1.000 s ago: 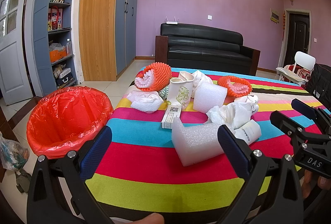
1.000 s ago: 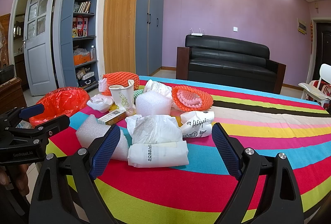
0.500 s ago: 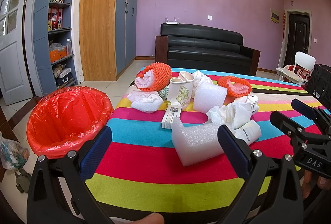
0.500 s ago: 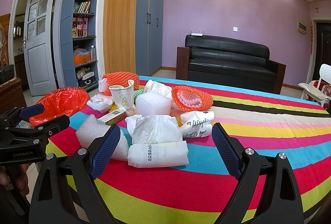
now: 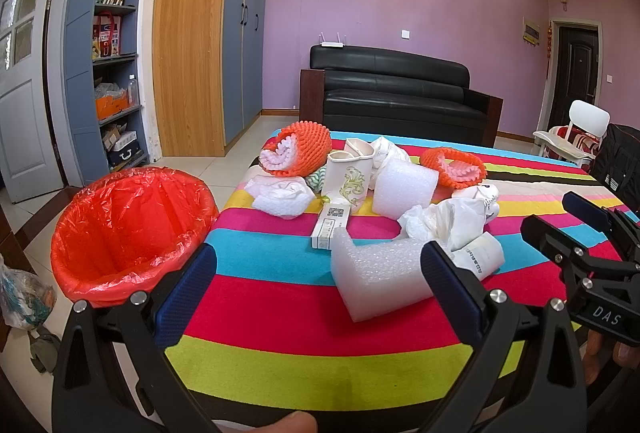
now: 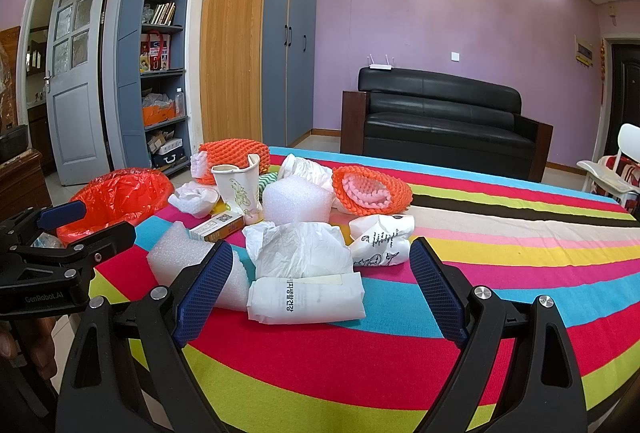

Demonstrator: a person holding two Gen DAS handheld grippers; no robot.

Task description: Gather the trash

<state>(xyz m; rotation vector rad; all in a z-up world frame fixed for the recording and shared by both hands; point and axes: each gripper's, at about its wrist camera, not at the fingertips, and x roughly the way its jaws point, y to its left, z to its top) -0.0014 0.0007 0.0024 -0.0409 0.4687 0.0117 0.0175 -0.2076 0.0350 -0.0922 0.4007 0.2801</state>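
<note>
Nothing had been collected yet: the bin (image 5: 132, 229) lined with a red bag stood empty just off the table's (image 5: 280, 297) left edge. The trash pile (image 6: 296, 229) lay mid-table. Both the left gripper (image 5: 316, 285) and right gripper (image 6: 320, 293) were spread wide, grasping nothing. The nearest foam block (image 5: 376, 281) looked the likely first pick, needing a reach forward and a squeeze.

Left tongs (image 5: 320, 289) gape over the striped bench (image 5: 280, 317), a white foam block (image 5: 380, 273) between them. The red-lined bin (image 5: 128, 229) stands left; right tongs (image 5: 588, 229) at the right edge.
</note>
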